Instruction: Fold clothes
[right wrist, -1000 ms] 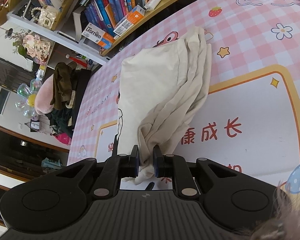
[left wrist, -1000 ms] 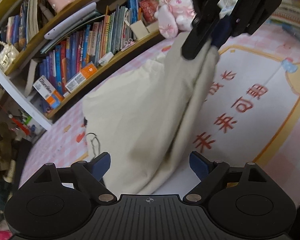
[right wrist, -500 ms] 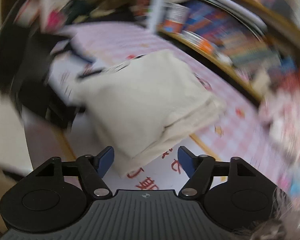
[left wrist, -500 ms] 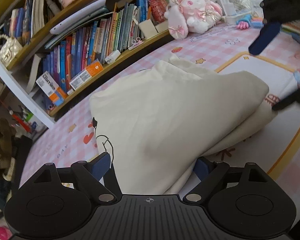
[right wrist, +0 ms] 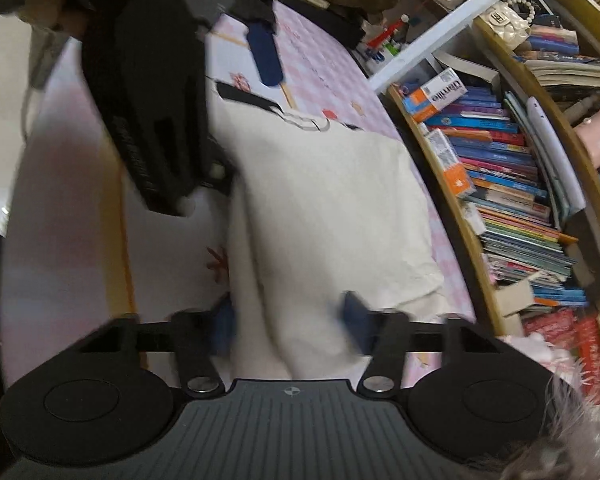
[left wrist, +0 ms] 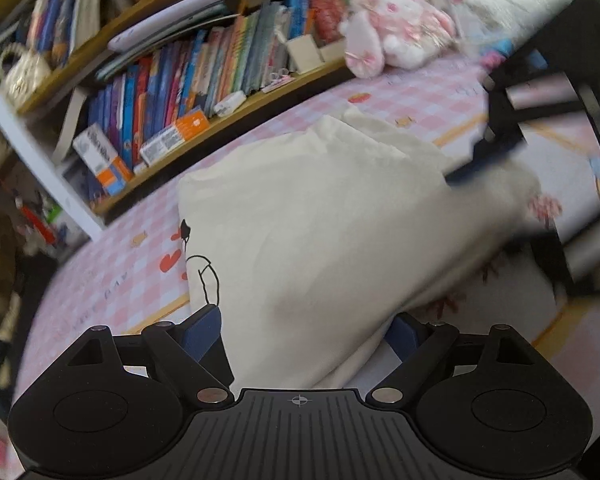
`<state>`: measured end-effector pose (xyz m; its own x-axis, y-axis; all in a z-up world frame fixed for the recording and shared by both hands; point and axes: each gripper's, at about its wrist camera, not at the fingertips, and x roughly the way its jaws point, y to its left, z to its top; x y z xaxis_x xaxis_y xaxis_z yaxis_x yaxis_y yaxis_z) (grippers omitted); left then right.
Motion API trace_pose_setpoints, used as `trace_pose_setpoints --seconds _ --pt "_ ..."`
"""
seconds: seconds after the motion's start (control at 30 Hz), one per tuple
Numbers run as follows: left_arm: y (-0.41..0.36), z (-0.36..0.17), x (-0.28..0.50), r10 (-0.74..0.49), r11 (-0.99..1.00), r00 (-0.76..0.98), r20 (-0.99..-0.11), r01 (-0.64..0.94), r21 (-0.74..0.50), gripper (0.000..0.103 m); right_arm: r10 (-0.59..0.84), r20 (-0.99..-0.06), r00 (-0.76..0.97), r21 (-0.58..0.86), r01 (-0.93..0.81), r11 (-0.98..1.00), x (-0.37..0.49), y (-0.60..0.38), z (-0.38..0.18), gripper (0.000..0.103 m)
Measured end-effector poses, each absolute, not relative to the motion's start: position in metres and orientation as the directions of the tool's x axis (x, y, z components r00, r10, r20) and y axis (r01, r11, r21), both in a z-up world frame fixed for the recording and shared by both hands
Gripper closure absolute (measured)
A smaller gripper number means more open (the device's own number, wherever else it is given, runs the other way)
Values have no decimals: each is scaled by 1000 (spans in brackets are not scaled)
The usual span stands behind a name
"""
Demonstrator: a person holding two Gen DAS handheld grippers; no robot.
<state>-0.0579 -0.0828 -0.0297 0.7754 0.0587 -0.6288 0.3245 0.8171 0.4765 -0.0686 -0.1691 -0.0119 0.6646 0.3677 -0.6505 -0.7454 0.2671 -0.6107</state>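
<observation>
Soft daylight fills both views, with no glare. The round lens bends the wooden shelf of bright books into a curve. The folded cream cloth looks smeary between the jaws, and the blue fingertips are blurred.

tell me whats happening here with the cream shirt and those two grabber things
A person is folding a cream garment on a pink checked mat, with a handheld gripper in each hand. The garment lies already folded into a thick bundle in front of a bookshelf. The left gripper stands wide open around the bundle's near end. The right gripper is at the opposite end, its jaws closing with a fold of the cloth between them.
</observation>
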Motion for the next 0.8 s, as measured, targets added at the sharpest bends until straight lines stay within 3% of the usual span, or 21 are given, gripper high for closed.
trace_pose_setpoints --seconds 0.07,0.13,0.17,0.33,0.6,0.8 --pt "-87 -38 -64 99 766 795 -599 323 556 15 374 -642 670 -596 -742 307 -64 -169 -4 84" --pt "-85 -42 -69 129 735 816 -564 303 607 15 387 -618 685 -591 -729 347 -59 -169 10 87" --pt "-83 -44 -71 150 719 825 -544 287 634 22 392 -605 693 -589 -721 366 -57 -169 17 88" --pt "-70 -51 -71 206 656 841 -501 261 708 51 392 -602 696 -580 -718 384 -48 -172 31 88" --pt "-63 -64 -79 174 555 852 -494 329 764 69 368 -644 671 -591 -742 317 -60 -181 12 88" --pt "-65 -66 -81 156 544 837 -525 371 753 91 343 -654 675 -626 -737 257 -69 -180 -8 79"
